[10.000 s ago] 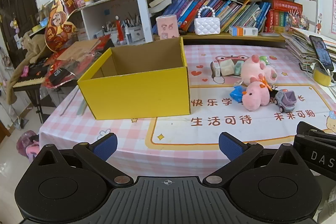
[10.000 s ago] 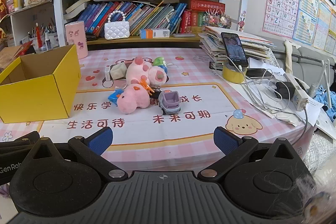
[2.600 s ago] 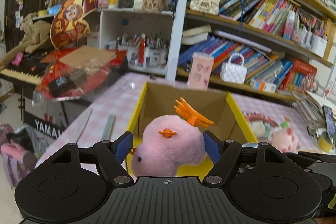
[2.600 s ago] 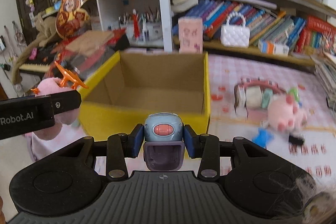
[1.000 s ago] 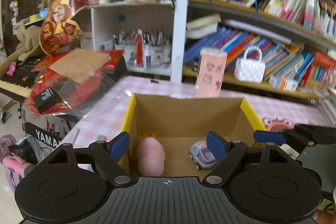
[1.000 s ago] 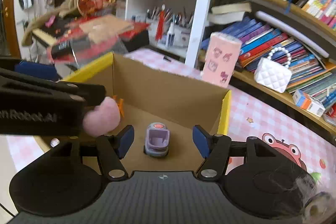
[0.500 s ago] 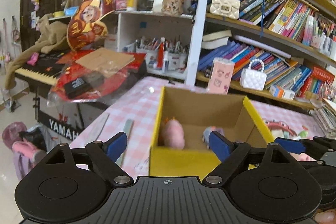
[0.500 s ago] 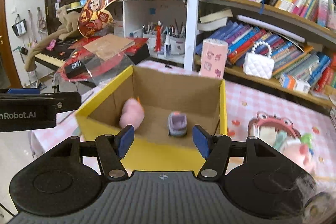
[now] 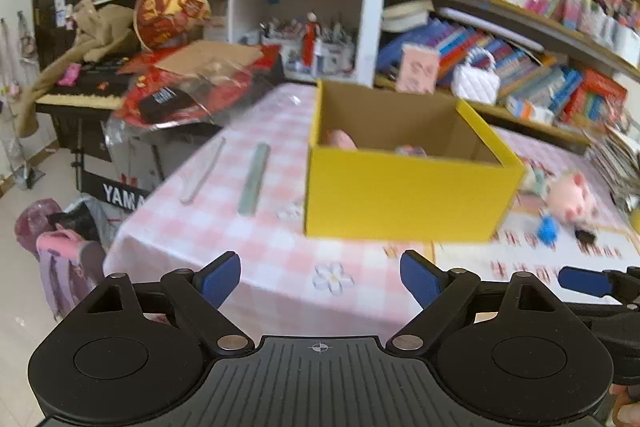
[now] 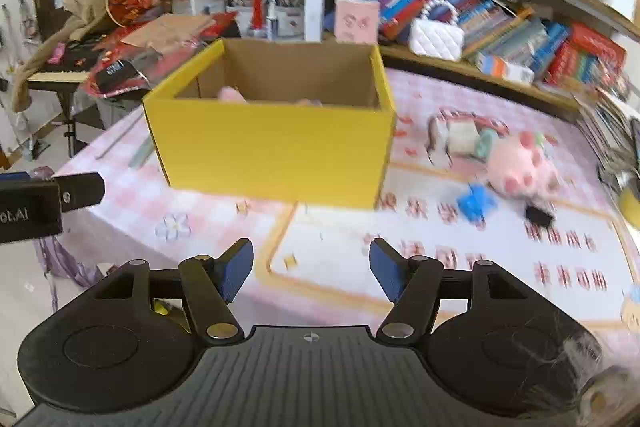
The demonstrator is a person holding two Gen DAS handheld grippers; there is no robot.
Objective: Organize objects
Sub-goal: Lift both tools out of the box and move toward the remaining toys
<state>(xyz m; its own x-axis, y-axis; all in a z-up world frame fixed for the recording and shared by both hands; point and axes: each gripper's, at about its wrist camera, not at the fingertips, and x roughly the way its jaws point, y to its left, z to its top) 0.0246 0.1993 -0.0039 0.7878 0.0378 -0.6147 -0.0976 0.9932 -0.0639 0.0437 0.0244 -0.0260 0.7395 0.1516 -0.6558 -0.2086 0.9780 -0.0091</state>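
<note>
Yellow box (image 10: 276, 143) sits mid-frame with a pink plush (image 10: 230, 94) peeking inside; my left gripper (image 9: 320, 279) has just widened, my right gripper (image 10: 311, 269) gapes, both empty.

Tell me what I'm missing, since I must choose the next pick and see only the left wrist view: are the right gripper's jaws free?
Observer: Yes. The right gripper has its jaws open with nothing between them.
Operator: What lies past the corner of the yellow box?
Observer: What look like a white block and a green block, blurred, beside the pink plush and clear of the box.
</note>
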